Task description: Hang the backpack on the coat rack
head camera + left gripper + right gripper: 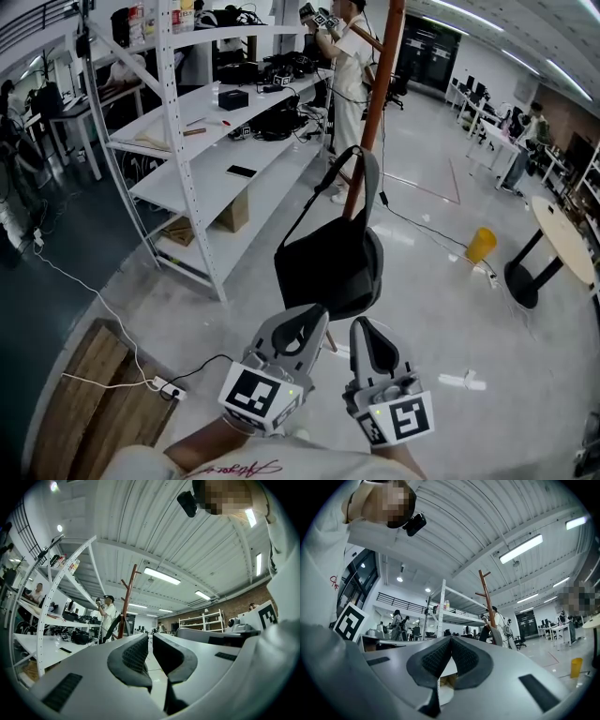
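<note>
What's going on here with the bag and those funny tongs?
A person holds a pair of tongs in each hand. The black backpack hangs by its strap from the brown coat rack, next to the white shelves. Neither pair touches the bag. The left tongs are a little open and the right tongs are shut on nothing, both held low in front of the bag. The hanging looks done.

Likely an open-plan lab or workshop, white metal shelving [187,178] of gear, ceiling strip lights [161,575]; distant desks [478,112]
</note>
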`<action>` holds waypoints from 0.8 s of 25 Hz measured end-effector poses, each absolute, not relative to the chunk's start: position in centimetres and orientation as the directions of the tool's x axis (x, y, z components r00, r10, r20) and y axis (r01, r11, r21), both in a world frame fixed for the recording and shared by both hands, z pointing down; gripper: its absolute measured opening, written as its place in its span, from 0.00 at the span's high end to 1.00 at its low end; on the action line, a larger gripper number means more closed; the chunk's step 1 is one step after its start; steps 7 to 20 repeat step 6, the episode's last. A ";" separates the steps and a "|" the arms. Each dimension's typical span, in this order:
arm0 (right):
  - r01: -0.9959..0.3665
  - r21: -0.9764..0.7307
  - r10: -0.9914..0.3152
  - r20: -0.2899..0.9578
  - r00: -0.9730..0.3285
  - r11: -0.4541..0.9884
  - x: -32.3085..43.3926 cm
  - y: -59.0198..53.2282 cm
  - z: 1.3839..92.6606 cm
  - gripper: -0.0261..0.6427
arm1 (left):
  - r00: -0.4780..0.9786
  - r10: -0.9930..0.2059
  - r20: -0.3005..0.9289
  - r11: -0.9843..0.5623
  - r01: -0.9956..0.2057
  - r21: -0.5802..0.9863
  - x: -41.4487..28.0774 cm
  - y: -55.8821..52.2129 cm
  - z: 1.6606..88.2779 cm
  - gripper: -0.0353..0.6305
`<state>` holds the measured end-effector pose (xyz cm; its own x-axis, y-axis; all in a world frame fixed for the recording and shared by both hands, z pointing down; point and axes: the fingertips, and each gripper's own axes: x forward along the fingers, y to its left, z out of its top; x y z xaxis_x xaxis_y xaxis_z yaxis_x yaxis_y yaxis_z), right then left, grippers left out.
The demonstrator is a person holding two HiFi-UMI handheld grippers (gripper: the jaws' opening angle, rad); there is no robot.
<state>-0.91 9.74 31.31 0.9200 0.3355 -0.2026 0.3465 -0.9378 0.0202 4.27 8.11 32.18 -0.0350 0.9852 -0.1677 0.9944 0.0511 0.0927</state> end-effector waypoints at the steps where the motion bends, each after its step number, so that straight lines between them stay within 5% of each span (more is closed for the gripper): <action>1: 0.347 0.020 0.336 -0.202 0.920 -0.938 -1.0 9.7 31.4 0.93 | -0.038 0.985 -0.170 0.054 0.994 0.090 4.1 8.1 32.3 0.88; 20: 0.345 0.021 0.333 -0.206 0.920 -0.938 -1.3 9.3 31.6 0.93 | -0.028 0.988 -0.150 0.045 0.993 0.106 3.8 7.6 32.7 0.88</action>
